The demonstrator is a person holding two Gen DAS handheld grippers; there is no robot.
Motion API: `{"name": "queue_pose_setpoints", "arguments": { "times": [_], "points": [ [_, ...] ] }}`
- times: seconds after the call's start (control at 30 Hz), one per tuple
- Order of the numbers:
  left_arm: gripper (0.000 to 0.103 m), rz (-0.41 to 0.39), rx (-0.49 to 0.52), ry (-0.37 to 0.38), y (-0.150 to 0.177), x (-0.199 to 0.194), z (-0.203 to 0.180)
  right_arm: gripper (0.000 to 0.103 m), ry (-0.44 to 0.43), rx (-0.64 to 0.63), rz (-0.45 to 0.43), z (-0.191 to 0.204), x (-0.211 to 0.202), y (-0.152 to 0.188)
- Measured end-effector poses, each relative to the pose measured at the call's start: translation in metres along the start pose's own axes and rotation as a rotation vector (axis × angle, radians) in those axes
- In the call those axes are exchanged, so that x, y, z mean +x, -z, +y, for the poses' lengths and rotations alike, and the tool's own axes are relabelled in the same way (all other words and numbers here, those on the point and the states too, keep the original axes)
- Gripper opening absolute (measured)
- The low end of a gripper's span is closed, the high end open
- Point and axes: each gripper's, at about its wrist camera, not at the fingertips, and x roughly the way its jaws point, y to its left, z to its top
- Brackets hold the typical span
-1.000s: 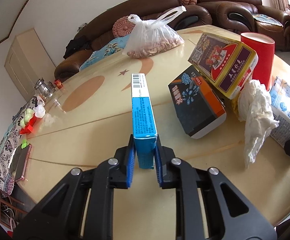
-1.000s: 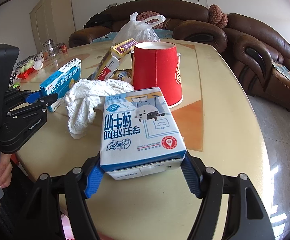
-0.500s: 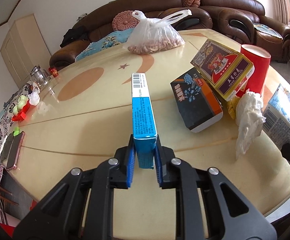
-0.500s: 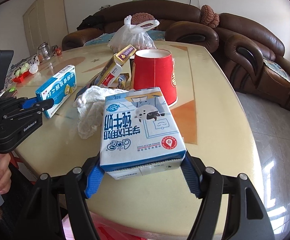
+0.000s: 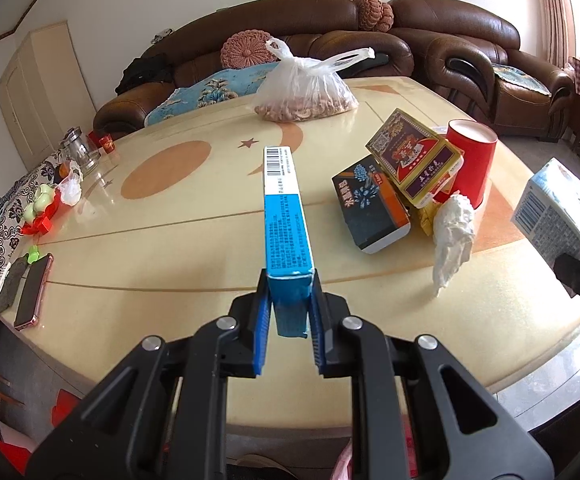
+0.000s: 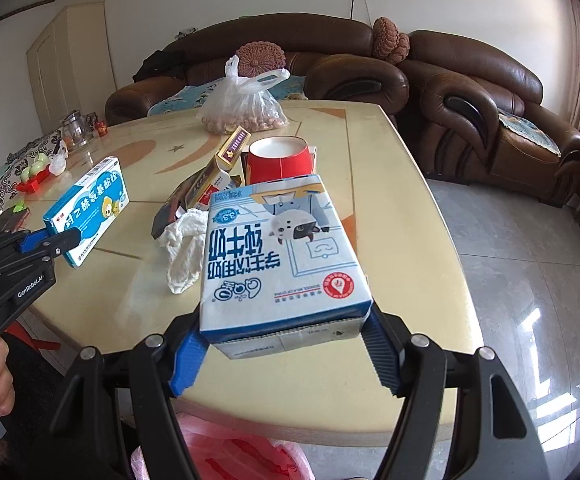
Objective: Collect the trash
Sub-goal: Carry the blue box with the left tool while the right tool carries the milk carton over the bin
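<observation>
With the left gripper [image 5: 288,322] clenched on only the end of the blue medicine box [image 5: 286,224] and the right gripper [image 6: 286,346] grasping the milk carton [image 6: 278,256], both above the table [image 6: 402,216], either one can slip and fall beside the pink bag [image 6: 226,460] under the table edge.

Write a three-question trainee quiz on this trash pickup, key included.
1. True or false: the left gripper is shut on the blue box.
2. What does the right gripper hold? A) red cup B) milk carton C) tissue
3. What lies on the table just in front of the red cup: a crumpled ____.

Key: 1 true. 2 B, the milk carton. 3 tissue.
</observation>
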Motion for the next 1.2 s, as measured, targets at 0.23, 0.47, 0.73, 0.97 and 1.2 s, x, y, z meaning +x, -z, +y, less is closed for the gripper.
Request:
{"name": "queue_pose_setpoints", "arguments": {
  "times": [0.23,0.47,0.73,0.97,1.2],
  "points": [
    [0.019,-0.041,0.006,0.035,0.011,-0.043,0.001,0.067,0.013,-0.004,-0.020,0.009,-0.040,0.009],
    [0.019,-0.066,0.030,0.076,0.033,-0.086,-0.004,0.067,0.027,-0.021,-0.045,0.022,-0.081,0.022],
    [0.019,-0.069,0.070,0.099,0.065,-0.117,-0.008,0.067,0.020,-0.031,-0.044,0.040,-0.117,0.047],
    [0.019,-0.056,0.100,0.130,0.094,-0.134,-0.014,0.067,0.019,-0.051,-0.034,0.050,-0.139,0.067],
    [0.019,-0.038,0.130,0.174,0.113,-0.145,-0.023,0.067,0.019,-0.046,-0.021,0.055,-0.150,0.083]
  ]
}}
